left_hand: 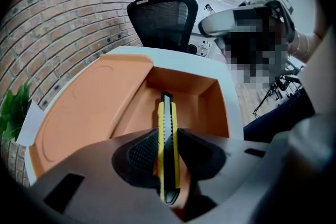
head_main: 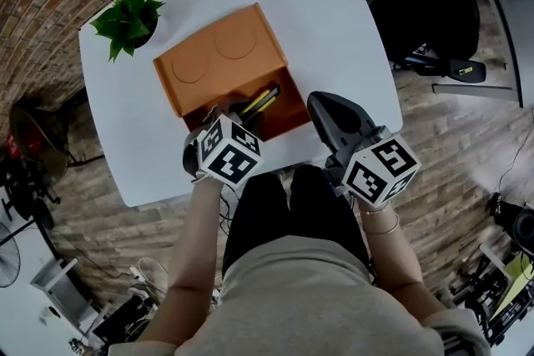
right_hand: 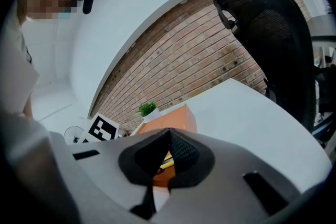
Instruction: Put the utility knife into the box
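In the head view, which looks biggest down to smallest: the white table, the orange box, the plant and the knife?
1. white table
2. orange box
3. plant
4. utility knife, only part of it shows

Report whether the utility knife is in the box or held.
Held: the left gripper has its jaws clamped on the utility knife, whose tip points into the orange box's open compartment.

White table [head_main: 334, 12] carries an orange box [head_main: 221, 54] and plant [head_main: 127, 19].
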Available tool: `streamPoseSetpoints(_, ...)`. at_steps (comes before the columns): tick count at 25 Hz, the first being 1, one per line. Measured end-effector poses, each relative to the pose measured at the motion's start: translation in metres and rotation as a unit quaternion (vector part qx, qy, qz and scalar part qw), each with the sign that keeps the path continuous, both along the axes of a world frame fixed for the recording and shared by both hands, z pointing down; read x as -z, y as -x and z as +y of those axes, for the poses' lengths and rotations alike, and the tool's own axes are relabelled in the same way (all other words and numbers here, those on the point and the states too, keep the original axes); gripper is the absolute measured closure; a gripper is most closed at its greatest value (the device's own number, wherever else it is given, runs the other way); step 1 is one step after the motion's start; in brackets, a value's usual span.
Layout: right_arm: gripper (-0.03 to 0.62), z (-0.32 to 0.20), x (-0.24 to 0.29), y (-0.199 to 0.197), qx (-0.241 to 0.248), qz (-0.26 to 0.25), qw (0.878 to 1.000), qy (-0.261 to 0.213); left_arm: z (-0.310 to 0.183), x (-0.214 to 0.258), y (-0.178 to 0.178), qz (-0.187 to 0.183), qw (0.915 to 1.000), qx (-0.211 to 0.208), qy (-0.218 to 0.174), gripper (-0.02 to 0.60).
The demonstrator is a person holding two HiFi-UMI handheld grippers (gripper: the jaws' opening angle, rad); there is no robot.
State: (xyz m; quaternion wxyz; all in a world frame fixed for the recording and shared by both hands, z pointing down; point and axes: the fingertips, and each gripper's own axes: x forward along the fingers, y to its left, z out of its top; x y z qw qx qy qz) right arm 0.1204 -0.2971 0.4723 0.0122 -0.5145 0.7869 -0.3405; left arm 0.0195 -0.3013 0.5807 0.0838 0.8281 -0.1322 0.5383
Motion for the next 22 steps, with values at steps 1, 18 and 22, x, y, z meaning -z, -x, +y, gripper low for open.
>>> streamPoseSetpoints(1,0.595,0.0,-0.001,0.001,0.004,0.004,1.0,0.001,0.001,-0.001,-0.001,-0.002,1.0,-0.002,0.002,0.469)
streamPoseSetpoints(18,0.595,0.002,-0.013,0.011,0.019,-0.001,1.0,0.018,0.001,-0.01,-0.003,0.009,0.9999,0.0,0.004,0.466)
streamPoseSetpoints(22,0.595,0.006,-0.011,0.015,0.025,0.001,1.0,0.018,0.001,-0.002,-0.006,0.03,0.9995,0.006,-0.007,0.443)
